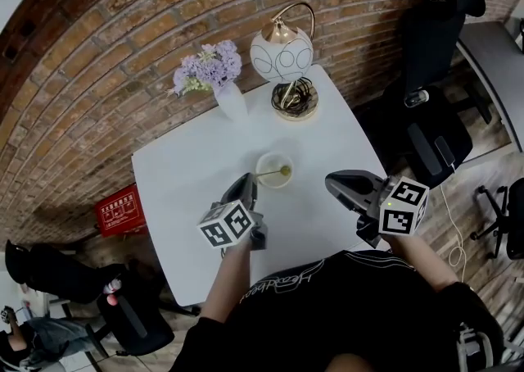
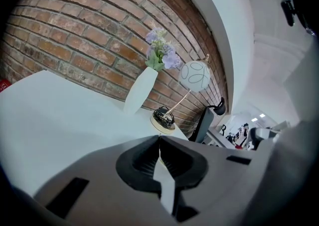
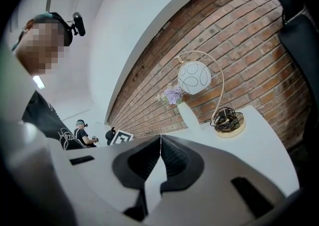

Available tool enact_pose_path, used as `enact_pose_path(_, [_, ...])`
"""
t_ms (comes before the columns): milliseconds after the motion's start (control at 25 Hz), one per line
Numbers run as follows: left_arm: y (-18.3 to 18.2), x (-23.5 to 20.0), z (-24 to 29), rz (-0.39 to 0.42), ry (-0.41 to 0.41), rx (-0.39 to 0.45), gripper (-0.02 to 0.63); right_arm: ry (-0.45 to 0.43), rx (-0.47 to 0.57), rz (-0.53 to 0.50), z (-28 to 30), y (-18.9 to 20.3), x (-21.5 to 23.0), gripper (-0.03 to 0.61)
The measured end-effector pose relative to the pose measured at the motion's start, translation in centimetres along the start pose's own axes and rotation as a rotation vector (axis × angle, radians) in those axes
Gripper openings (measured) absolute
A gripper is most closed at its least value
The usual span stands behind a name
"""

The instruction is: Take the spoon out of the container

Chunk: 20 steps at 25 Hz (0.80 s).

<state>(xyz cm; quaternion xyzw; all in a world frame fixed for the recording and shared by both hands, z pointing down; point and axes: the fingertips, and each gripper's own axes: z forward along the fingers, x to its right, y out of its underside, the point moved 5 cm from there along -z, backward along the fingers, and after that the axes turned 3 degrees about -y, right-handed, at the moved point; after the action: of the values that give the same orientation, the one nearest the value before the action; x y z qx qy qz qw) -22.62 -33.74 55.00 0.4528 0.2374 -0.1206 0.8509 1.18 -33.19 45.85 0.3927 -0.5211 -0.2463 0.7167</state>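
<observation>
I am watching the left claw (image 2: 159, 139) sitting clenched. Its two dark pads are meeting along a single seam. Only a thin pale sliver is showing at the tip of that seam, too slight for me to say what it is. In the head view this claw is hanging low over the white desk (image 1: 184, 178), with its tip just beside the near-left rim of the container (image 1: 264, 162). I cannot tell whether it is touching that rim.

The spoon (image 1: 280, 171) is lying inside the container. Its greenish end is resting at the right rim, and a slim line is running from it across the bowl toward the left claw.

The right claw (image 3: 160, 139) is clenched too, its pads pressing together with nothing between them. It is hovering over the desk's right edge, to the right of the container and apart from it.

Farther out, a white vase (image 1: 231, 102) of purple flowers (image 1: 209, 67) is standing at the desk's far end. Beside it is a lamp (image 1: 282, 54) with a round white globe and a gold base, close to the brick wall (image 1: 98, 59). A black office chair (image 1: 430, 59) is standing off to the right, and a red box (image 1: 121, 209) is lying on the floor to the left.
</observation>
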Motion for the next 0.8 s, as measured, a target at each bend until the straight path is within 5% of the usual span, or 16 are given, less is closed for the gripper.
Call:
enact_pose_path(440, [-0.9, 1.6, -2.2, 0.022, 0.035, 0.046, 0.008, 0.01, 0.019, 0.004, -1.1, 0.6, -1.7, -0.003])
enact_pose_path(800, [-3.1, 3.9, -6.1, 0.116, 0.058, 0.171, 0.008, 0.014, 0.054, -0.037, -2.5, 0.5, -3.8, -0.003])
